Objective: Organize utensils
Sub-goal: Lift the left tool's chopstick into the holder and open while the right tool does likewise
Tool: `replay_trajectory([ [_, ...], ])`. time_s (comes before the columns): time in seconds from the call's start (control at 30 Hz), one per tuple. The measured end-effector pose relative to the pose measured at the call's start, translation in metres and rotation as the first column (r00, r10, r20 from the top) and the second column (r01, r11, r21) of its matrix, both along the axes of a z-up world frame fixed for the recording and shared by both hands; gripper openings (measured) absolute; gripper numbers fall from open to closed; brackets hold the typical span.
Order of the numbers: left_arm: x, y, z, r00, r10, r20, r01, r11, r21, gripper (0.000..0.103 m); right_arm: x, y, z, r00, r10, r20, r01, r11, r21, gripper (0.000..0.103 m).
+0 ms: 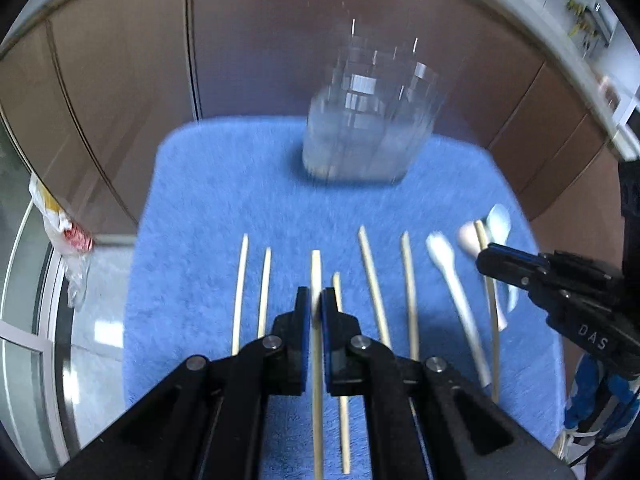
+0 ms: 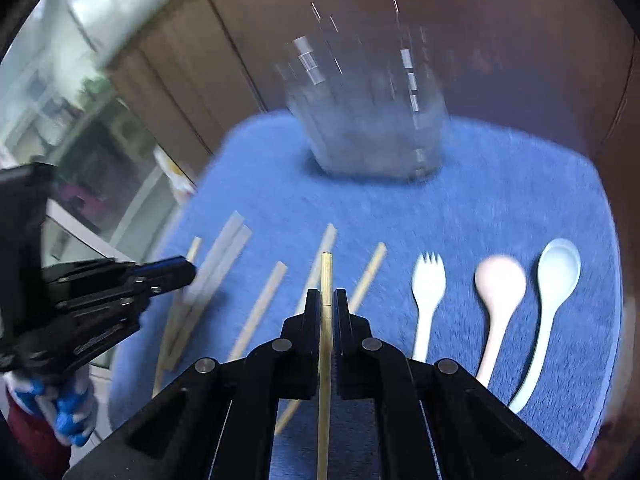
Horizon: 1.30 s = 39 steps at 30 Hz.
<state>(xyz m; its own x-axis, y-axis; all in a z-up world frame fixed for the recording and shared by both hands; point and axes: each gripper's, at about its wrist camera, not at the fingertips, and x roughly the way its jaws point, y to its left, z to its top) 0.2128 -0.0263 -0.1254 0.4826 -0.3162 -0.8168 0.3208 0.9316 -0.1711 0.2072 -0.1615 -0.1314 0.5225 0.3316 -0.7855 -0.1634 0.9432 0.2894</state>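
Observation:
Several pale wooden chopsticks (image 1: 370, 276) lie in a row on a blue mat (image 1: 224, 200). A clear glass container (image 1: 360, 128) stands at the mat's far side; it also shows in the right wrist view (image 2: 372, 120). My left gripper (image 1: 316, 300) is shut on one chopstick (image 1: 317, 360). My right gripper (image 2: 328, 300) is shut on another chopstick (image 2: 325, 320) and holds it above the mat. A white spork (image 2: 426, 296), a pinkish spoon (image 2: 498, 292) and a pale blue spoon (image 2: 554, 280) lie at the mat's right.
Brown cabinet panels (image 1: 120, 80) stand behind the mat. A plastic bag (image 1: 64, 240) hangs at the left near a glass edge. The mat's far half (image 2: 520, 184) around the container holds nothing else.

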Motion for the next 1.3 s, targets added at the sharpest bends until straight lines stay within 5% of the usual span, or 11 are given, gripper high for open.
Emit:
replay_trajectory([
  [0.17,0.016,0.008,0.062,0.984,0.076,0.160,-0.058,0.991,-0.117,0.005,0.000,-0.015,0.062,0.968,-0.013,0.251,0.004,0.999,0.036,0.006],
  [0.33,0.038,0.008,0.118,0.941,0.150,0.303,-0.059,0.955,-0.292,0.005,0.026,-0.023,0.124,0.861,-0.058,0.506,0.025,0.997,0.071,0.006],
  [0.53,0.087,-0.010,0.154,0.853,0.309,0.420,-0.090,0.880,-0.465,0.005,0.070,-0.049,0.167,0.715,-0.176,0.677,0.094,0.983,0.156,0.006],
  [0.7,0.130,-0.032,0.155,0.765,0.419,0.488,-0.160,0.859,-0.486,0.005,0.115,-0.056,0.158,0.646,-0.230,0.728,0.161,0.973,0.164,0.006],
  [0.9,0.160,-0.052,0.109,0.696,0.482,0.532,-0.228,0.851,-0.472,0.005,0.130,-0.068,0.121,0.623,-0.241,0.744,0.233,0.965,0.117,0.006],
  [1.1,0.161,-0.066,0.067,0.650,0.481,0.588,-0.262,0.869,-0.420,0.007,0.135,-0.065,0.068,0.670,-0.226,0.707,0.253,0.965,0.069,0.006],
  [1.2,0.151,-0.069,0.059,0.659,0.450,0.603,-0.245,0.886,-0.394,0.016,0.126,-0.061,0.055,0.688,-0.204,0.696,0.240,0.970,0.047,0.009],
  [1.3,0.138,-0.063,0.061,0.674,0.441,0.593,-0.233,0.889,-0.395,0.028,0.113,-0.057,0.052,0.694,-0.190,0.694,0.239,0.971,0.027,0.033],
])
